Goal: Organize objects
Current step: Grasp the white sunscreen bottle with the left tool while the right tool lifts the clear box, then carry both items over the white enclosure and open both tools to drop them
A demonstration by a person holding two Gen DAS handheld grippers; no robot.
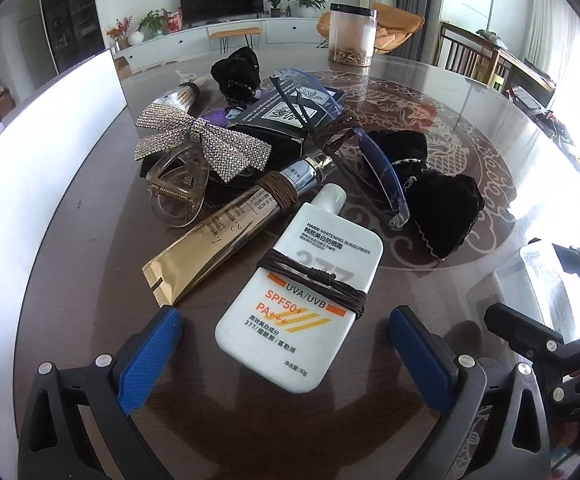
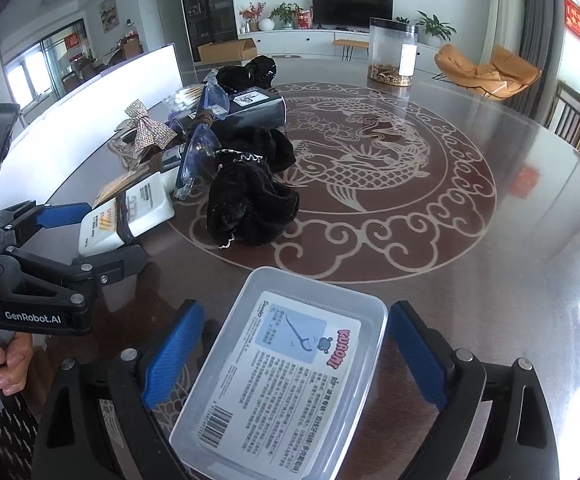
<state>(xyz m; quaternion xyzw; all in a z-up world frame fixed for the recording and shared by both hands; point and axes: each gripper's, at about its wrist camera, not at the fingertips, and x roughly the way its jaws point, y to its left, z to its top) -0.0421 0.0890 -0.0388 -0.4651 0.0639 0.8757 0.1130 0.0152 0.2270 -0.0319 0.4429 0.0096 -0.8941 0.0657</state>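
Observation:
A white sunscreen bottle [image 1: 302, 300] with brown cord wound round it lies on the table, its bottom end toward me. My left gripper [image 1: 286, 316] is open, with a blue pad [image 1: 150, 356] on each side of the bottle and a clear gap to both. Behind the bottle lie a gold tube [image 1: 218, 240], a clear hair claw with a rhinestone bow [image 1: 194, 152], blue glasses [image 1: 374, 160] and a black velvet pouch [image 1: 438, 204]. My right gripper [image 2: 296, 308] is open around a clear plastic box [image 2: 290, 372] with a printed label, which rests on the table.
A black carton [image 1: 286, 116] and another black pouch [image 1: 238, 68] sit behind the pile. A clear jar with a black lid [image 2: 392, 52] stands at the far side. A white board [image 1: 42, 152] stands along the left. The round table [image 2: 490, 280] has a fish pattern.

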